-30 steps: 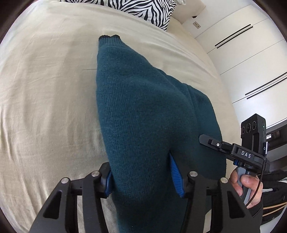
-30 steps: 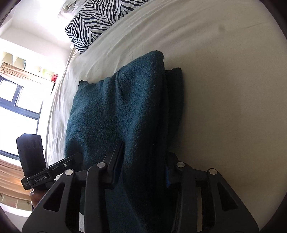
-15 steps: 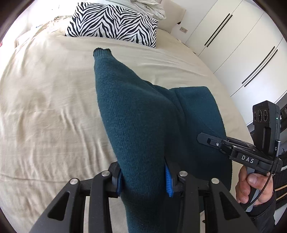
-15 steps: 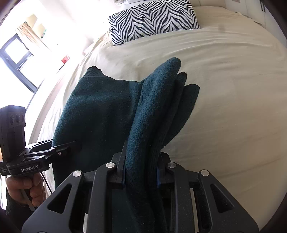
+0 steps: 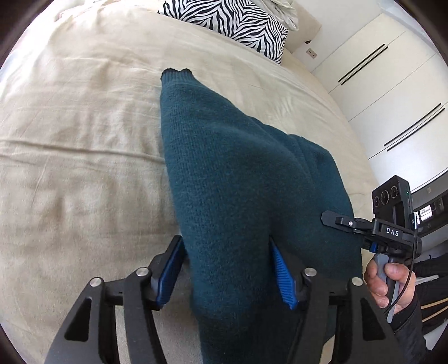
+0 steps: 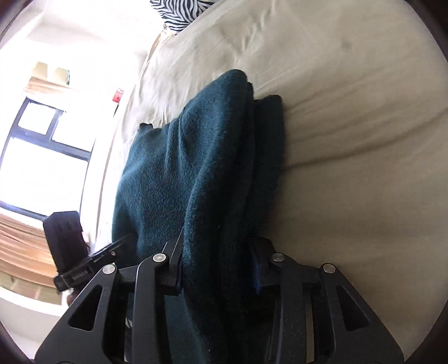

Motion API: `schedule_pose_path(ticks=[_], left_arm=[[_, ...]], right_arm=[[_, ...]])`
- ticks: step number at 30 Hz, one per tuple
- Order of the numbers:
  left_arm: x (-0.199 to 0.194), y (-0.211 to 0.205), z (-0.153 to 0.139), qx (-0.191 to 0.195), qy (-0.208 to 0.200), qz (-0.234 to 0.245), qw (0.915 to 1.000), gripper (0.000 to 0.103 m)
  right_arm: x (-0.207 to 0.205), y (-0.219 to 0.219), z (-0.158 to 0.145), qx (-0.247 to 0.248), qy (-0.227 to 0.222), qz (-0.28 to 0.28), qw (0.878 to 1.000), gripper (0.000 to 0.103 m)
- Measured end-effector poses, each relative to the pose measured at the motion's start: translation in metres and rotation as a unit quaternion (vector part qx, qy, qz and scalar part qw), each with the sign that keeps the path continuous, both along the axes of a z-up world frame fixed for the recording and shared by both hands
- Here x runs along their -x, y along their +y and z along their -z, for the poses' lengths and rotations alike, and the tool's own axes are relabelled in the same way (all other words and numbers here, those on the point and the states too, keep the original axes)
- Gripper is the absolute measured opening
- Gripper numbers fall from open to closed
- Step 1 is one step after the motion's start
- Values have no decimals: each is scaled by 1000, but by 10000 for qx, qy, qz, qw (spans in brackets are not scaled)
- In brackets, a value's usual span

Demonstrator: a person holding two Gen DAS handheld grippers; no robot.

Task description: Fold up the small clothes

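A dark teal knit sweater (image 5: 238, 179) lies partly folded on the cream bed sheet (image 5: 70, 140), its cuffed end pointing toward the pillow. My left gripper (image 5: 226, 268) has its blue-padded jaws spread wide on both sides of the sweater's near edge, with a gap at the left pad. In the right wrist view the same sweater (image 6: 190, 173) runs between the jaws of my right gripper (image 6: 217, 268), which are parted around a thick fold. The right gripper also shows in the left wrist view (image 5: 336, 219), at the sweater's right edge.
A zebra-striped pillow (image 5: 232, 25) lies at the head of the bed. White wardrobe doors (image 5: 392, 84) stand to the right of the bed. A window (image 6: 42, 140) is on the left in the right wrist view. The left gripper's body (image 6: 70, 246) shows there too.
Both grippers were clamped on the lifted sweater half a second ago. Now both pairs of jaws have spread apart and the sweater has come down lower onto the bed.
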State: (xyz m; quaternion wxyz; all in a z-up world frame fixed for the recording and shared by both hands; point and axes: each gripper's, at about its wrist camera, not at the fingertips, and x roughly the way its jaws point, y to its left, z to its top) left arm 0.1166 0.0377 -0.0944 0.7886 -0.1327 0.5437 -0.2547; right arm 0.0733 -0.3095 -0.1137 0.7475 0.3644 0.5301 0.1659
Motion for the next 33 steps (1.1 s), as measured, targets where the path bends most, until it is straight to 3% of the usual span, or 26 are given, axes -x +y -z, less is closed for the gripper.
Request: schedule_pose_path(ticks=[4, 7, 8, 9, 11, 12, 14, 16, 19, 21, 24, 27, 30, 33], left_arm=[[18, -1, -15, -251, -371, -165, 9989, 67], [43, 2, -43, -555, -1111, -486, 9911, 69], [53, 0, -55, -704, -1405, -574, 9859, 77], [65, 1, -67, -883, -1723, -692, 9786, 88], [92, 1, -92, -1144, -2426, -930, 9589, 101], [106, 2, -106, -1203, -2807, -1029, 9466, 103], [129, -3, -132, -1382, -3495, -1233, 9185, 103], [143, -7, -155, -1674, -3910, -1448, 8934, 103], [155, -4, -184, -1913, -4113, -1717, 8745, 103], [168, 2, -201, -1898, -4109, -1843, 8724, 103], [175, 7, -217, -1739, -4077, -1841, 8773, 103], [179, 11, -215, -1836, -3937, -1845, 8816, 103], [167, 9, -189, -1956, -3310, -1666, 9080, 103], [158, 5, -152, -2093, -2662, -1458, 9296, 103]], right_arm=[[21, -12, -20, 339, -229, 321, 9986, 47], [48, -21, -42, 772, -506, 685, 9934, 49], [59, -22, -52, 1056, -623, 816, 9891, 49], [70, -24, -63, 1408, -776, 933, 9826, 49], [94, -21, -90, 2074, -1224, 1132, 9639, 50], [107, -24, -105, 2342, -1480, 1216, 9532, 52], [129, -19, -136, 2761, -2035, 1379, 9292, 78], [150, -15, -167, 3079, -2604, 1557, 9018, 96], [182, -7, -216, 3360, -3540, 1806, 8539, 102], [204, -4, -247, 3402, -4025, 1803, 8305, 103], [218, 4, -282, 3281, -4309, 1683, 8236, 103], [222, 19, -301, 3209, -4212, 1389, 8368, 103], [213, 38, -292, 3613, -3673, 1068, 8504, 103], [196, 52, -253, 3963, -2815, 924, 8690, 103]])
